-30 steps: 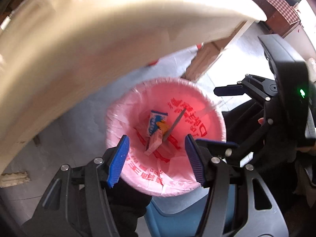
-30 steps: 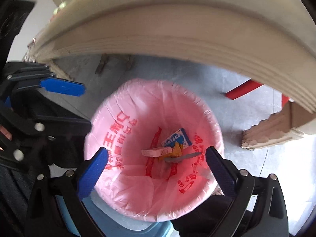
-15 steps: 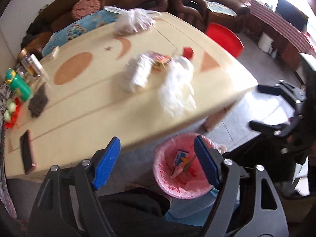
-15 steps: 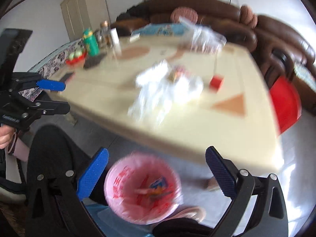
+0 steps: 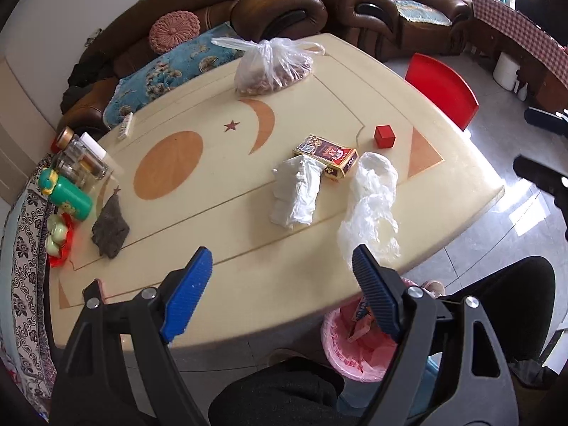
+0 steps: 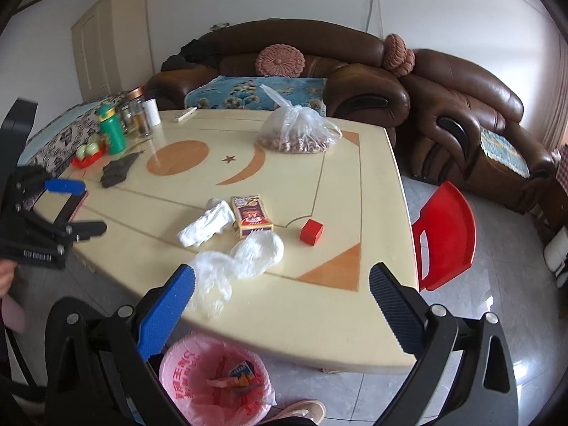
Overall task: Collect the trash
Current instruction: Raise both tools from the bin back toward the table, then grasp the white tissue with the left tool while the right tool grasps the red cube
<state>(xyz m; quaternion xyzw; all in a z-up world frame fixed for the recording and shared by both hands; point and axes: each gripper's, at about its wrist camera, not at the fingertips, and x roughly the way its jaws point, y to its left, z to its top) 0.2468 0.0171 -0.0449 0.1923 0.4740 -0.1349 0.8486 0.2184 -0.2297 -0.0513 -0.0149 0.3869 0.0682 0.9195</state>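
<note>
A pink-lined trash bin stands on the floor below the near table edge, with small boxes inside; it also shows in the left wrist view. On the cream table lie a crumpled clear plastic bag, a white tissue wad, a dark red card box and a small red cube. My left gripper is open and empty above the near table edge. My right gripper is open and empty, above the plastic bag.
A tied bag of nuts, a dark cloth, a green bottle, jars and a remote sit on the far side. A red plastic chair stands at the table's right. A brown sofa lies behind.
Both grippers have lifted from directly over the trash bin up to above the table top. They stay open and empty.
</note>
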